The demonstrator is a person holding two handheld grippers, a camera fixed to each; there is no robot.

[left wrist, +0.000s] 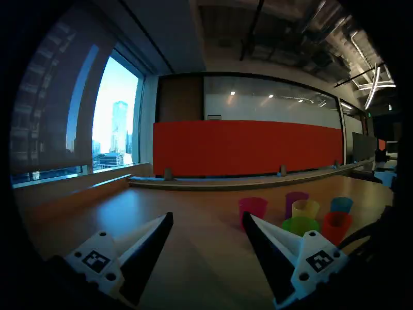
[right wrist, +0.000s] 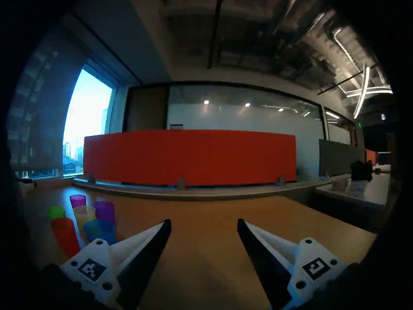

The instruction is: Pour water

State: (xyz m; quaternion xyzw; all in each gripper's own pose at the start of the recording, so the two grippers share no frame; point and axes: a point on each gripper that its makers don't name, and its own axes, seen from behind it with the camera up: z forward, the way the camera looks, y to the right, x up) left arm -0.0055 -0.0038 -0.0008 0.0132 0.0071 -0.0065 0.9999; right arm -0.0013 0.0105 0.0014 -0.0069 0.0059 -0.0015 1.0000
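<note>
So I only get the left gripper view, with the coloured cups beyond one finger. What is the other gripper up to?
Observer: The right gripper is open, with nothing between its fingers and bare wooden table ahead of it.
Operator: Where do the cups sit from there?
Observer: The cups stand clustered beyond its left finger, touching neither finger.
Operator: Which ones are closest to it?
Observer: The red cup and the blue cup are at the front of the cluster, the others behind them.
</note>
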